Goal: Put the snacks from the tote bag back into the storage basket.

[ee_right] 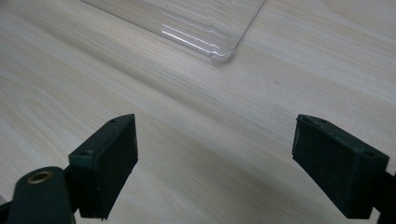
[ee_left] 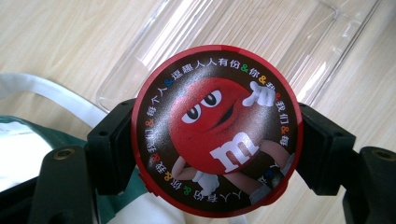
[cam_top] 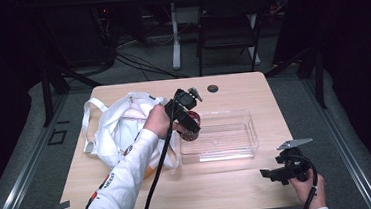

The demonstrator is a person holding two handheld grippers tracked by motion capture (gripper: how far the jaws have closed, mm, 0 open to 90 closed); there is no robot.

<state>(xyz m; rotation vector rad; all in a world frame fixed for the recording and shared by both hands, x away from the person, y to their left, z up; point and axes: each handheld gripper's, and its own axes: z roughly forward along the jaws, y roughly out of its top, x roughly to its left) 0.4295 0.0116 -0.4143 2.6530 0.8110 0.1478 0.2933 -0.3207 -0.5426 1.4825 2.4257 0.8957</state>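
My left gripper [cam_top: 191, 129] is shut on a round red candy tin [ee_left: 217, 130] with a red cartoon face on its lid, a black pad pressing each side. It hangs over the left end of a clear plastic tray [cam_top: 246, 135], just right of a white cloth bag [cam_top: 120, 127]. In the left gripper view the tray [ee_left: 196, 28] lies beyond the tin and the bag [ee_left: 23, 154] is at lower left. My right gripper [cam_top: 269, 174] stands open near the table's front right, nothing between its jaws; the tray's corner [ee_right: 219, 49] lies ahead of it.
A small black disc [cam_top: 213, 88] lies near the table's far edge. The wooden table [cam_top: 220, 187] has bare room along its front. A black folding chair [cam_top: 228, 31] and a white table leg [cam_top: 175, 35] stand beyond it.
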